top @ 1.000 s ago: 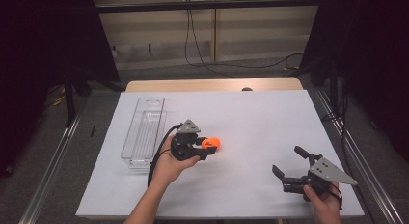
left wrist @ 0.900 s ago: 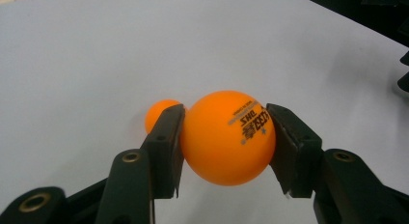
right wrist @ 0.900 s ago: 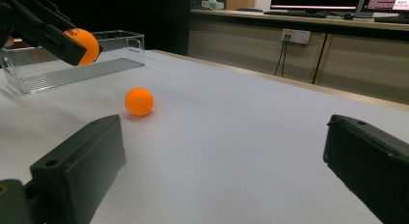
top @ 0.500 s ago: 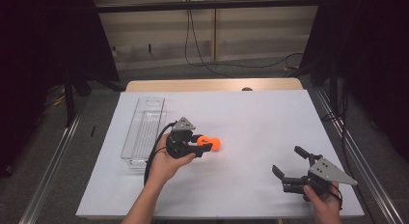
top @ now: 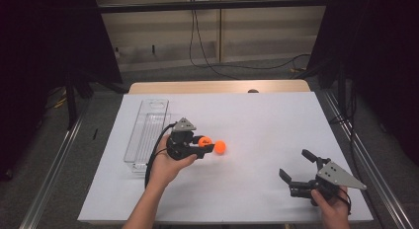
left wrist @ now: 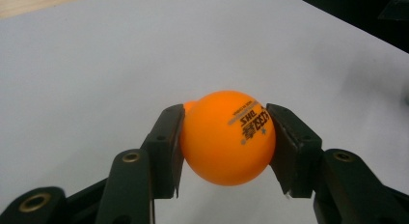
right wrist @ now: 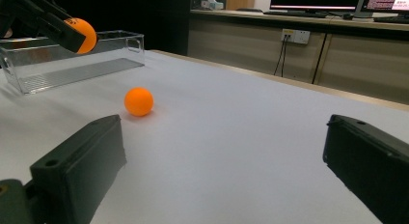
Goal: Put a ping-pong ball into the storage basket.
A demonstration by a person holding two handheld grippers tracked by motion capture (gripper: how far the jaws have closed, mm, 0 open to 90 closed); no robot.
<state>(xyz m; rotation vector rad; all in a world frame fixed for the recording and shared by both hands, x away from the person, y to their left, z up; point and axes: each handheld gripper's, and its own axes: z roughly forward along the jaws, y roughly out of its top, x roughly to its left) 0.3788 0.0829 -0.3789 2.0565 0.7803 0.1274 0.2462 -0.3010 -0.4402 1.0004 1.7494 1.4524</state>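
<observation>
An orange ping-pong ball (left wrist: 226,137) with black print sits clamped between the two black jaws of my left gripper (left wrist: 225,137). In the high view this gripper (top: 206,146) is left of the table's middle, pointing right, with the held ball (top: 203,140) at its tip. A second orange ball (top: 220,147) lies on the white sheet just beyond the tip; it also shows from the right gripper view (right wrist: 139,101). My right gripper (top: 295,166) rests low at the front right, jaws wide apart with nothing between them (right wrist: 222,161).
A clear plastic tray (top: 146,135) lies lengthwise left of the left gripper, seen low from the right gripper view (right wrist: 72,64). The white sheet (top: 276,120) covers the table, with a wooden edge (top: 217,87) at the back. Metal rails run along both sides.
My left gripper has shifted slightly left toward the tray with its ball, so the second ball now shows apart from it. The right gripper has stayed in place.
</observation>
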